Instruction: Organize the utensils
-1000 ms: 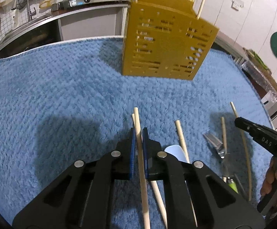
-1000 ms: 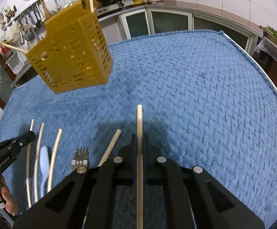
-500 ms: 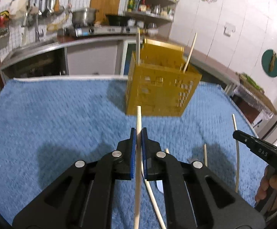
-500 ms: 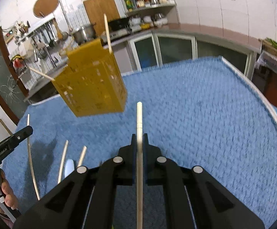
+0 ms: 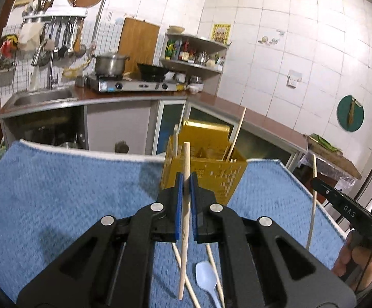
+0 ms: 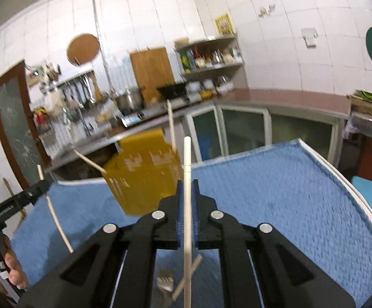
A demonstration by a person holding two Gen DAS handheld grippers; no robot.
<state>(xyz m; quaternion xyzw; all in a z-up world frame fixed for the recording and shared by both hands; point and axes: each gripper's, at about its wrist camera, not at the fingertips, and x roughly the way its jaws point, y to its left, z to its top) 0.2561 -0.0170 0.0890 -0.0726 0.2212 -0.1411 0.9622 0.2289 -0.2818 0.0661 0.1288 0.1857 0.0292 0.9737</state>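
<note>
My left gripper is shut on a wooden chopstick and holds it raised above the blue towel, in front of the yellow perforated utensil basket. The basket holds two upright chopsticks. My right gripper is shut on a pale chopstick, also raised, with the basket ahead to its left. A white spoon and loose chopsticks lie on the towel below the left gripper. A fork and a chopstick lie below the right one.
The towel covers a table whose far edge and right edge are close. Beyond stand a kitchen counter with a stove, a sink and a shelf. The right gripper appears at the left wrist view's right.
Both grippers have lifted and tilted up from the towel, each with its chopstick. The views now look level at the basket and kitchen wall instead of down at the towel.
</note>
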